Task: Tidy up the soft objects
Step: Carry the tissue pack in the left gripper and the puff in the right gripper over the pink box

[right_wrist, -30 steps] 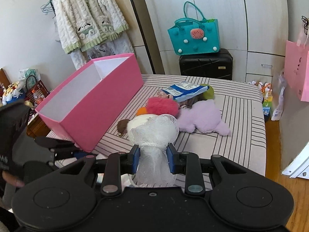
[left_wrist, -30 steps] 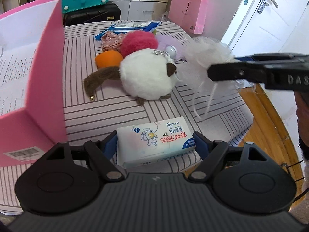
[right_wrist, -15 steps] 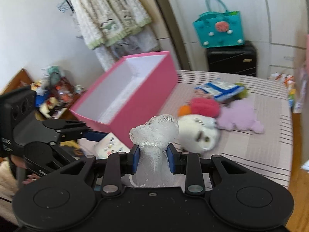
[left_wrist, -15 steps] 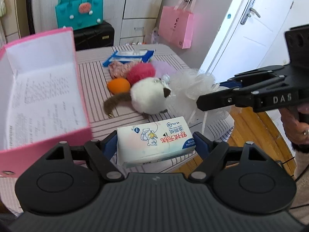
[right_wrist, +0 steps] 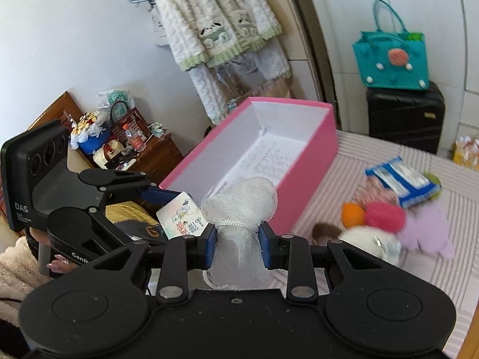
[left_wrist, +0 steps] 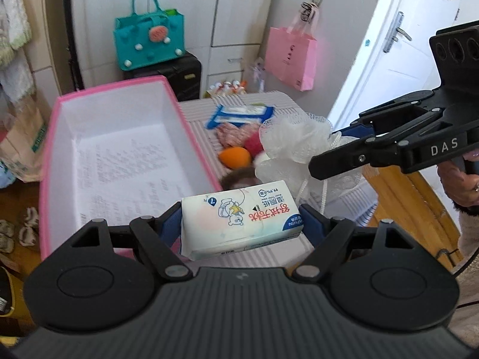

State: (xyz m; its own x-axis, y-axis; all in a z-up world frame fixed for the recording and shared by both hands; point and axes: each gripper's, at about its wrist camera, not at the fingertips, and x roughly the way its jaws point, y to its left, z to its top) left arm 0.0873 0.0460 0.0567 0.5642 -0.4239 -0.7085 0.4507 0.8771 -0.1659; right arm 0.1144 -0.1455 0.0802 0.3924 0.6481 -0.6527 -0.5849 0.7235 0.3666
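Carry step: your left gripper [left_wrist: 241, 227] jaws clench the wipes pack [left_wrist: 239, 212]; your right gripper [right_wrist: 238, 246] grasps the mesh pouf [right_wrist: 239, 203]. Next: position over the pink box [right_wrist: 311, 176], then release.

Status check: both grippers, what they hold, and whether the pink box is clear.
Left gripper shut on wet wipes pack. Right gripper shut on white mesh pouf. Pink box open, only paper inside; nothing blocking.
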